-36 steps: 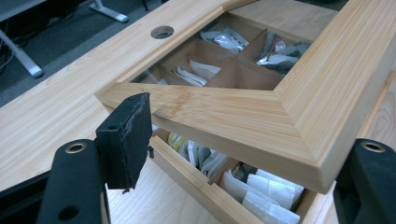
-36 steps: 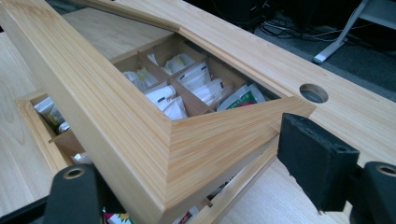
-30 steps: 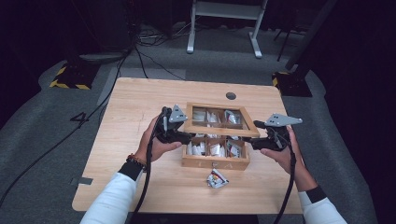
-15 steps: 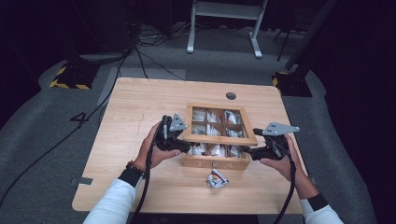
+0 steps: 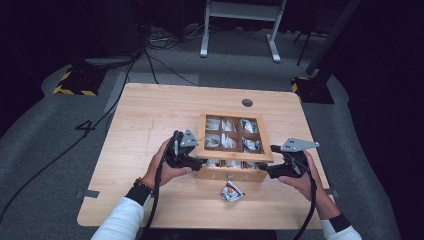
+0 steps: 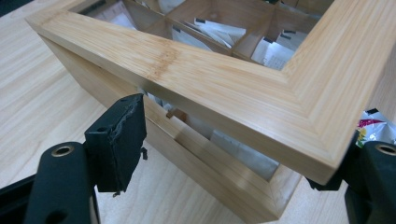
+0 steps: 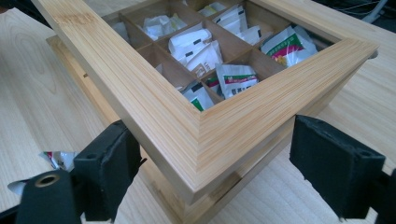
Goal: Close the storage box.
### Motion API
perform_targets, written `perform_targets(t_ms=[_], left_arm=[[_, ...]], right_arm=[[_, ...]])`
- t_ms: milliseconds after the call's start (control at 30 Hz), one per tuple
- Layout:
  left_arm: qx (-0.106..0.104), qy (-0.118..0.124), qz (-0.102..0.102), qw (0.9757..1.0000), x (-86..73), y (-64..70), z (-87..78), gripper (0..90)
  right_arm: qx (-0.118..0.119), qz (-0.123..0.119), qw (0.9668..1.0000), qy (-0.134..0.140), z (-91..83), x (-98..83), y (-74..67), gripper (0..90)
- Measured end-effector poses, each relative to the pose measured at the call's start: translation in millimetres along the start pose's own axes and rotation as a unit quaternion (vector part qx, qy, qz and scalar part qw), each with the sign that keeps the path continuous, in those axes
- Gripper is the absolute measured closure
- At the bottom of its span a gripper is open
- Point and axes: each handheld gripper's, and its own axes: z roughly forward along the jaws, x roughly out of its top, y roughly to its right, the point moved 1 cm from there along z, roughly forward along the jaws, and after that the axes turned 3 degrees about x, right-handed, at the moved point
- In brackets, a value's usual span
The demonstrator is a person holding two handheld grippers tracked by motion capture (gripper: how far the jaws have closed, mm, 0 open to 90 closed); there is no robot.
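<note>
Near the middle of the bench (image 5: 150, 120), slightly to the right, sits a wooden box (image 5: 231, 172) divided into compartments that hold small sachets (image 7: 236, 77). Its framed lid (image 6: 224, 84) is tilted, the near edge lifted off the base with a gap showing beneath it in both gripper views. The left gripper (image 5: 192, 159) is at the lid's near-left corner; its jaws stand partly apart around that corner and have just been opening, one pad clear of the wood, the other hidden behind the corner, so contact there cannot be told. The right gripper (image 5: 265, 171) is at the near-right corner; its jaws are spread wide on either side of the corner and have just been opening, neither pad pressing the wood. 1 loose sachet (image 5: 232, 190) lies on the bench just in front of the box's near wall, between the 2 hands. Bare bench stretches to the left and far side; the near edge is close behind the loose sachet.
</note>
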Motion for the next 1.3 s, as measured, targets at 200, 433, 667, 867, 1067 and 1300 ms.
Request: perform_targets(t_ms=[200, 433, 667, 867, 1067, 1300], left_arm=[[-0.015, -0.001, 0.006, 0.9999, -5.0, 2.3, 0.8, 22.8], [-0.023, -0.001, 0.01, 0.9997, -6.9, 3.9, 0.7, 22.2], [-0.02, 0.003, 0.007, 0.9998, -10.0, 4.0, -1.6, 21.7], [-0.02, 0.002, 0.012, 0.9997, -11.6, 7.5, -3.8, 21.8], [-0.014, -0.023, 0.031, 0.9991, -18.3, 15.8, 1.6, 18.2], [-0.02, 0.023, 0.007, 0.9995, -14.9, 10.7, -12.3, 23.9]], right_arm=[[0.001, -0.004, 0.9999, -0.012, 2.8, -4.5, -2.5, 16.1], [0.007, 0.0, 0.9999, -0.015, 2.8, -8.3, -4.0, 16.5], [0.011, 0.007, 0.9999, -0.011, -0.1, -11.8, -4.2, 21.6], [0.002, 0.002, 1.0, -0.008, -0.1, -17.5, -7.7, 24.9], [0.014, 0.016, 0.9997, 0.015, -7.0, -20.5, -10.1, 28.9], [0.011, -0.003, 0.9998, 0.015, -4.8, -21.6, -12.7, 44.2]])
